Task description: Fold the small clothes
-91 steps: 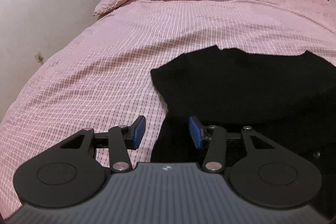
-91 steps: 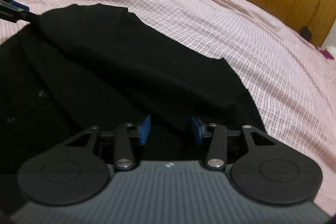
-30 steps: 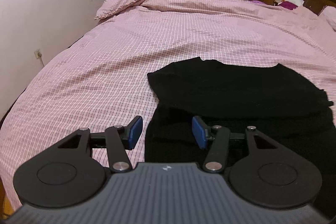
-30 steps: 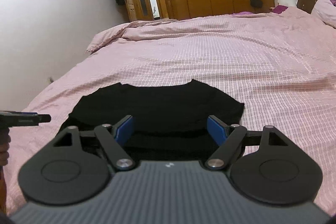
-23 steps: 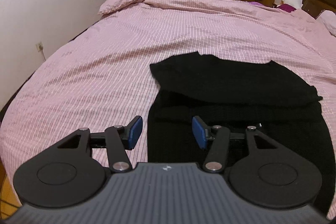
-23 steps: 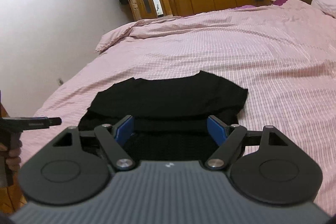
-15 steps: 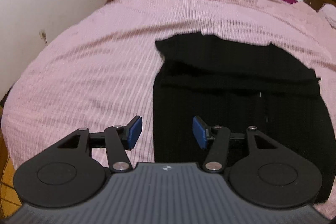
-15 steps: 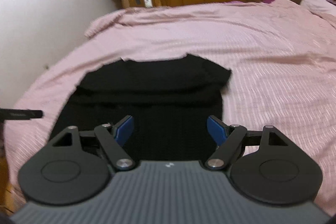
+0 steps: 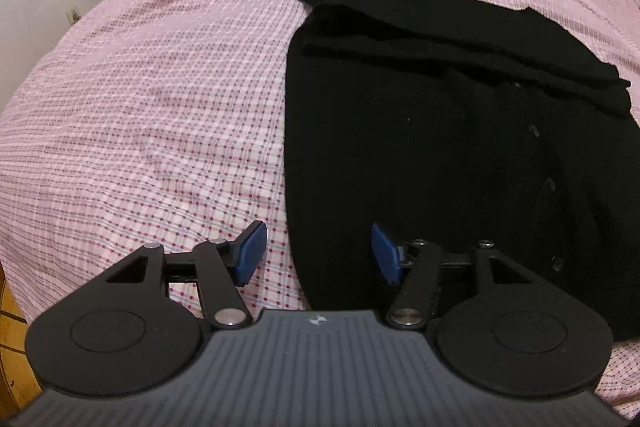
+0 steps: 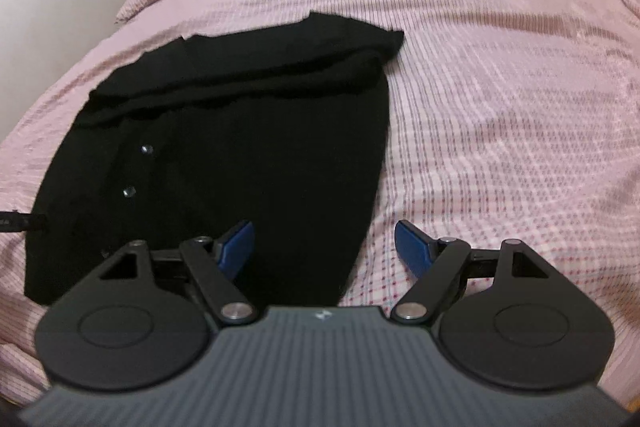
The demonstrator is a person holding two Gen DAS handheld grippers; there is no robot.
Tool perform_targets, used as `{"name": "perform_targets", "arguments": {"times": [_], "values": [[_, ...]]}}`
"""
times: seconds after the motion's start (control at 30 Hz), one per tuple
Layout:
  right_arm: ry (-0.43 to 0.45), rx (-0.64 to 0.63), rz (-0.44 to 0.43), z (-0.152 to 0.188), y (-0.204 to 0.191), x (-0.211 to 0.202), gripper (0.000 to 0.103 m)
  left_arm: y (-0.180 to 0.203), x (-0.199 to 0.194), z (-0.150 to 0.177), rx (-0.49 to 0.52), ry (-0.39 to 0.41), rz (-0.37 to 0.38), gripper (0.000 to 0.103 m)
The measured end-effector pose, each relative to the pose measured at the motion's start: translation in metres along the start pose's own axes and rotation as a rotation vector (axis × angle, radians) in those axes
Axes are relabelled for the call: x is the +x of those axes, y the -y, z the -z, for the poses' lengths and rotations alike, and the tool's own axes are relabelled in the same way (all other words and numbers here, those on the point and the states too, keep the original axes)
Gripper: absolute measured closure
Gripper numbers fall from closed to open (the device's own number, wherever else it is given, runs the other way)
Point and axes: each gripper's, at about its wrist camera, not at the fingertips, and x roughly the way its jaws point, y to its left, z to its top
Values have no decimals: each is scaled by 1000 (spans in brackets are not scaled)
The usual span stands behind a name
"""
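Cardigan (image 9: 440,131) nearer than before, both hand-held grippers (image 9: 316,253) (image 10: 324,247) lowered, fingers apart

Black buttoned garment (image 9: 420,131), flat, far edge folded over

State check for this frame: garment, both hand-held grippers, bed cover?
black cardigan: flat on the bed, far end folded over, buttons showing.
left hand-held gripper: open, empty, straddling the cardigan's left edge.
right hand-held gripper: open, empty, straddling its right edge.
pink checked bed cover: spread, lightly wrinkled.
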Motion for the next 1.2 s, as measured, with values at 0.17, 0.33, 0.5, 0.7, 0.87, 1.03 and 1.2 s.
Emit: {"name": "perform_targets", "arguments": {"times": [0.17,0.33,0.5,0.7,0.87,1.03,1.2], "values": [[-25,-30,21,9,-4,12,25,-1,9,2,-1,-7,3,38],[-26,-33,26,14,-6,16,23,0,13,3,6,-2,9,34],[-34,0,-29,19,-4,12,23,0,13,8,22,12,22,33],[-55,12,-69,23,-9,11,23,-4,8,17,36,23,47,32],[-77,4,-107,29,-16,8,23,-11,0,28,19,38,76,32],[-77,-3,-115,34,-18,12,23,-12,-2,34,27,48,100,32],[-79,15,-137,36,-14,15,23,-12,3,37,2,55,135,32]]}}
